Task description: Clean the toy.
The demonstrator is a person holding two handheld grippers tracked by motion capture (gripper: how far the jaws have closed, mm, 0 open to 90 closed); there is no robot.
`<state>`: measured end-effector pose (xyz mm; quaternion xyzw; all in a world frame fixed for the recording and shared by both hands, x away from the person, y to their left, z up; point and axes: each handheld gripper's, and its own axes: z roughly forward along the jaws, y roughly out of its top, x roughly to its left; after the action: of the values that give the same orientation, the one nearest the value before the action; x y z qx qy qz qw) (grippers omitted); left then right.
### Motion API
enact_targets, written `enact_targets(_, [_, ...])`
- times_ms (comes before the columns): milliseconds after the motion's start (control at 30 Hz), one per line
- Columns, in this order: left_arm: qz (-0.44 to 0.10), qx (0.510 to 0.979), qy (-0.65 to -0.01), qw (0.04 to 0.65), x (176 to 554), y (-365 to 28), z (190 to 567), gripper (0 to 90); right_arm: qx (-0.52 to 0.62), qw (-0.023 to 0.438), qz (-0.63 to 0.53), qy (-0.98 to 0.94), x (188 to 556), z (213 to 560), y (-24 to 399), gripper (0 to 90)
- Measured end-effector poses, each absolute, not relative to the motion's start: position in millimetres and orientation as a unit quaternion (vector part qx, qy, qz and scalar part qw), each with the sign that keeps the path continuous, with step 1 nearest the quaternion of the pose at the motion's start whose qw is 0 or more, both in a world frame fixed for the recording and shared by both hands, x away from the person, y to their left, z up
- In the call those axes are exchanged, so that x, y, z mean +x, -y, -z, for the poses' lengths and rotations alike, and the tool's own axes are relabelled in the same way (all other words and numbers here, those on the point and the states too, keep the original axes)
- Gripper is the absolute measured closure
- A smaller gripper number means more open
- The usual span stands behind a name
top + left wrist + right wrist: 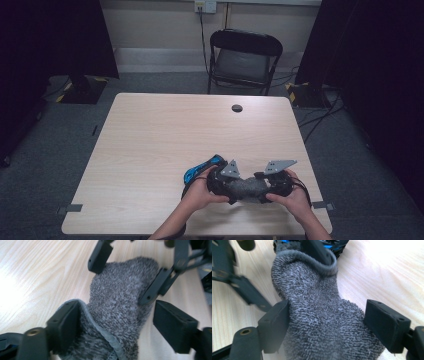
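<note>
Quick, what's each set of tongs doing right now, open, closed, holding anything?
Left tongs: open, one jaw tucked inside the cuff of the grey sock.
Right tongs: open, straddling the sock's other end; one pad touches it, no clamp.

no legible text, labels, brands, numbers or signs anywhere

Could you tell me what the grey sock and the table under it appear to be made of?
Sock: looks like a knitted, terry-like fabric, mottled grey, with a fuzzy looped surface and a smoother hemmed cuff; soft and matte.
Table: pale wood-grain top, probably laminate rather than solid wood, since the grain is flat and it reflects the light with a slight sheen.
</note>
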<state>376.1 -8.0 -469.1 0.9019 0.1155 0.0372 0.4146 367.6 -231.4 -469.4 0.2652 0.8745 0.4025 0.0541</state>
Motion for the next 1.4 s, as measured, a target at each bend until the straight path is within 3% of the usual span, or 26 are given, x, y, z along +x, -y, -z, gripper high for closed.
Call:
enact_targets(67, [-0.04,0.911,-0.102,0.398,375.6,6.0,472.4,46.2,0.265,0.053,-0.403,-0.874,368.6,467.7,233.0,20.7])
enact_targets(167, [-0.026,0.908,-0.116,0.401,376.3,0.3,473.7,60.3,0.267,0.053,-0.404,-0.873,370.4,465.1,235.2,20.6])
enact_targets(500, [-0.009,0.91,-0.145,0.388,367.8,-36.2,467.1,65.0,0.269,0.05,-0.414,-0.868,373.6,461.4,235.7,19.4])
enact_targets(567, [-0.011,0.909,-0.146,0.39,367.6,-42.3,466.6,62.7,0.267,0.053,-0.41,-0.871,374.1,461.4,233.9,19.4])
enact_targets(600, [-0.011,0.907,-0.145,0.395,367.4,-43.4,465.9,56.8,0.267,0.051,-0.412,-0.87,374.7,461.5,233.3,19.4])
enact_targets(667, [-0.009,0.899,-0.163,0.406,367.9,-40.9,463.0,34.1,0.267,0.05,-0.413,-0.869,375.6,461.3,231.7,19.4])
enact_targets(733, [-0.011,0.895,-0.16,0.416,368.3,-35.3,459.1,23.0,0.266,0.048,-0.413,-0.87,376.5,461.6,229.4,19.4])
enact_targets(833, [-0.009,0.898,-0.151,0.413,370.7,-22.9,459.8,18.8,0.264,0.048,-0.414,-0.869,377.8,461.4,226.8,19.4])
enact_targets(1033, [-0.008,0.913,-0.142,0.384,371.8,-5.7,478.9,19.2,0.27,0.052,-0.415,-0.867,380.5,461.6,228.1,19.5])
enact_targets(1133, [-0.03,0.919,-0.125,0.372,370.1,-7.2,485.4,32.0,0.271,0.052,-0.416,-0.867,381.4,461.9,229.2,19.5])
enact_targets(1233, [-0.027,0.918,-0.133,0.373,368.3,-13.0,483.1,59.9,0.271,0.053,-0.416,-0.866,382.5,461.5,229.2,19.6])
enact_targets(1300, [-0.029,0.92,-0.131,0.368,365.8,-15.4,479.7,66.9,0.273,0.052,-0.415,-0.866,383.5,461.3,228.1,19.7])
enact_targets(1400, [-0.031,0.91,-0.159,0.381,366.4,-27.1,471.4,69.6,0.274,0.054,-0.417,-0.865,384.5,460.4,224.3,19.8])
